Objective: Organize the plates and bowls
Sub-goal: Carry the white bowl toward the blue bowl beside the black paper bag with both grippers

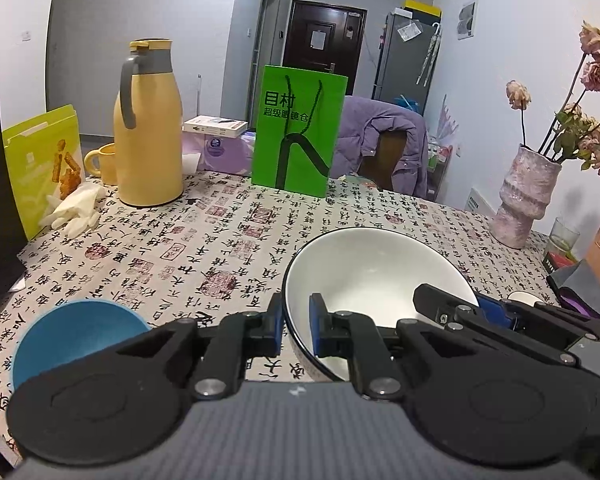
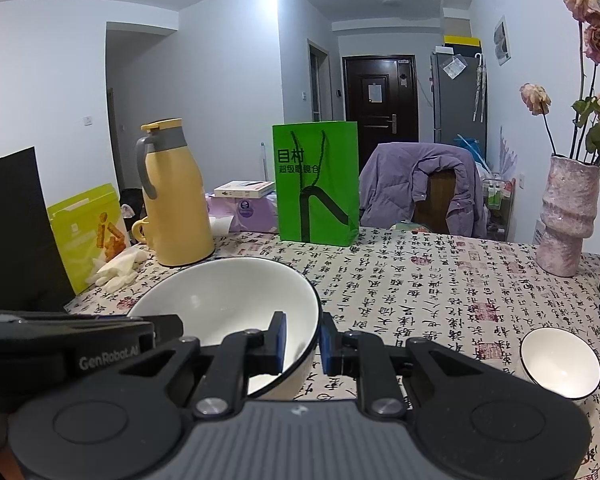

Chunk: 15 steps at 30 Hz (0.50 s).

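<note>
In the left wrist view, the left gripper (image 1: 296,330) has its fingers clamped on the near rim of the large white bowl (image 1: 374,268), a blue bowl (image 1: 76,332) beside it near the bench's front edge. In the right wrist view, the right gripper (image 2: 303,344) has its fingers clamped on the same bowl's opposite rim, a small white bowl (image 2: 560,362) resting on the bench (image 2: 420,280) nearby.

White bowl (image 1: 374,264), calligraphy-print tablecloth (image 1: 220,240)

We read "目村" on the green paper bag (image 2: 316,184) and "GenRobot.AI" on the left gripper (image 2: 108,354) at lower left.
</note>
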Available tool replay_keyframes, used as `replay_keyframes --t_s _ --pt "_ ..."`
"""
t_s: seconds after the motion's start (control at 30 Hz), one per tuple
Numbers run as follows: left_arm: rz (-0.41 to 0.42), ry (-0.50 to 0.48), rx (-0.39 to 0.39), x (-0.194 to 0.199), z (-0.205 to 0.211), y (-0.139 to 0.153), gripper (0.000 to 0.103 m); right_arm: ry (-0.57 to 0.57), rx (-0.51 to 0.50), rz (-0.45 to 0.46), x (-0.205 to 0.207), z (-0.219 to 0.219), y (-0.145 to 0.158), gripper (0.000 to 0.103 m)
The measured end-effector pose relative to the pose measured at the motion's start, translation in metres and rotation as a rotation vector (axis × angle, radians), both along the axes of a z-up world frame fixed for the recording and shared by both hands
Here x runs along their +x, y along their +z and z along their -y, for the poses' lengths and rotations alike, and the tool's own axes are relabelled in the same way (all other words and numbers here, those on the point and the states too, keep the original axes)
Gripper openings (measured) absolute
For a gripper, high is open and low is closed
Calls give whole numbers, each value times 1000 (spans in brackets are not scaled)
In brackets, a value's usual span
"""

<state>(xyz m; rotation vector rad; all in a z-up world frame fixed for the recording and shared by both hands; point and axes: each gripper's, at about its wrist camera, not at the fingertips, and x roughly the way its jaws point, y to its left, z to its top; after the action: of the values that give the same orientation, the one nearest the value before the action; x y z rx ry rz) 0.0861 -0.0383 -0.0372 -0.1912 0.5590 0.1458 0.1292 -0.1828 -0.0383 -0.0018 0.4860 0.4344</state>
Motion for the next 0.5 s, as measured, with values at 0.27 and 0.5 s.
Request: replay_keyframes --t_s 0.27,0.5 --pt "6 13 -5 -5 -12 -1 12 12 -5 3 -4 -12 0 17" --pt "9 26 -12 -10 -24 -1 12 25 -10 7 -6 -23 2 17"
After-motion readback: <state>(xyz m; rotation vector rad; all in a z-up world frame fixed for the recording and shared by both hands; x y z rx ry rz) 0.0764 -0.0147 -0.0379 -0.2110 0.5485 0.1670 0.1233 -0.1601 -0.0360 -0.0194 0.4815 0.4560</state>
